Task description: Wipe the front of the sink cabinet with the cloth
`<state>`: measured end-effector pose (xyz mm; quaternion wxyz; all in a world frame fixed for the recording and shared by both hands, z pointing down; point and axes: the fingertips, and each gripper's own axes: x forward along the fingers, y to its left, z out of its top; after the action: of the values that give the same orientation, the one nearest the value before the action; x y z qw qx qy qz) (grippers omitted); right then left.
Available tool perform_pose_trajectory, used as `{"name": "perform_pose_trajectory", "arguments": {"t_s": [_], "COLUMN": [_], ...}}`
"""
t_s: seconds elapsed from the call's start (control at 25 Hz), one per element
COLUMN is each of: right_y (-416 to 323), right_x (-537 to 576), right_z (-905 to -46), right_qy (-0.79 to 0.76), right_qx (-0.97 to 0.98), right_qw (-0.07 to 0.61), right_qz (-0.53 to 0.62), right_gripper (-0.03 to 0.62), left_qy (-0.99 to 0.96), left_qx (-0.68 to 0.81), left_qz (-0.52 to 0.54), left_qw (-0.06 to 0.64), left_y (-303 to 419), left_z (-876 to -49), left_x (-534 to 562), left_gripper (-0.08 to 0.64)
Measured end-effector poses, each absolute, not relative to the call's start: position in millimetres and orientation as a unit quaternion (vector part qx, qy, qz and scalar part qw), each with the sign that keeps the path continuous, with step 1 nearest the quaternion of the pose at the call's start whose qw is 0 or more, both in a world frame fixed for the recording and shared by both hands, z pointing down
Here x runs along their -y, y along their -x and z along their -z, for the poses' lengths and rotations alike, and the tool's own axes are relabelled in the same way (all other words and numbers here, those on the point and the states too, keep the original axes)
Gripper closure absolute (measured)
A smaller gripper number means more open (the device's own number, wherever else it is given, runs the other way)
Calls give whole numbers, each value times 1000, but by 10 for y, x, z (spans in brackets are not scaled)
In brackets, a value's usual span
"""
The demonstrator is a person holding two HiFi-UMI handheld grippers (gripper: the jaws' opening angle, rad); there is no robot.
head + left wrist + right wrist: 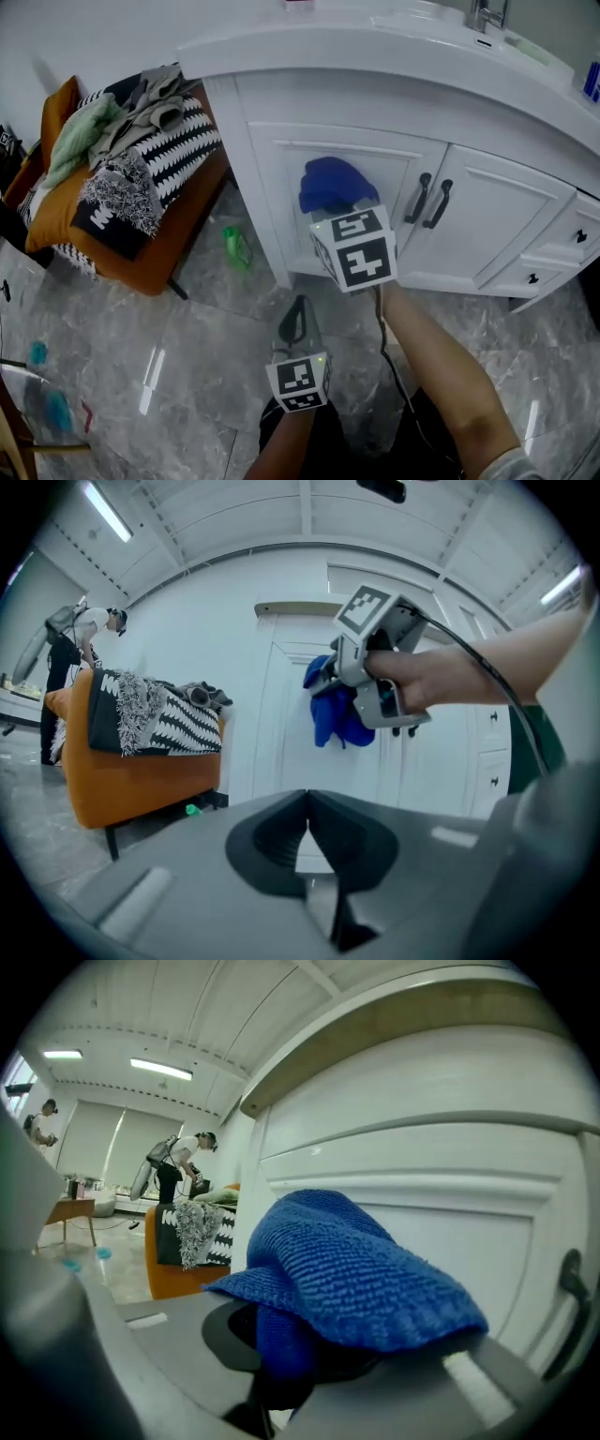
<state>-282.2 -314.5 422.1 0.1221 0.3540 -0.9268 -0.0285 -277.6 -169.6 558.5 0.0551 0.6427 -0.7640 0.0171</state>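
Up at the sink cabinet [487, 202] front, the right tool [342, 208] grasps the blue cloth [328, 180], door panel [469, 1237] straight ahead; the left tool [295, 323] hangs clenched, empty, farther back.

1. The right gripper [342, 208] is raised and pushed forward, with its marker cube toward the head camera.
2. Its 2 jaws are clamped on a blue cloth [356, 1274], which drapes over them.
3. The right forearm [441, 370] is bare and stretched out, and the right hand [417, 679] wraps the handle.
4. The left gripper [293, 323] sits lower and nearer the body, its jaws closed together with nothing between them.
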Motion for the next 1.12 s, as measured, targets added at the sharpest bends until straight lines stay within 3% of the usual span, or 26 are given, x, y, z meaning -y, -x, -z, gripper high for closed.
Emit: {"name": "perform_pose_trajectory", "arguments": {"t_s": [0.32, 1.12], "right_y": [1888, 617], "right_x": [3326, 3197], "right_z": [-4279, -4240], "right_qy": [-424, -466], "right_qx": [898, 883], "right_qw": [114, 53], "right_qz": [3, 18], "right_gripper": [526, 528], "left_qy": [-663, -691], "left_qx": [746, 716], "left_qz": [-55, -98], "left_qw": [35, 18], "left_y": [2625, 2196], "left_z": [-5679, -5826], "left_x": [1806, 2075], "left_gripper": [551, 551]}}
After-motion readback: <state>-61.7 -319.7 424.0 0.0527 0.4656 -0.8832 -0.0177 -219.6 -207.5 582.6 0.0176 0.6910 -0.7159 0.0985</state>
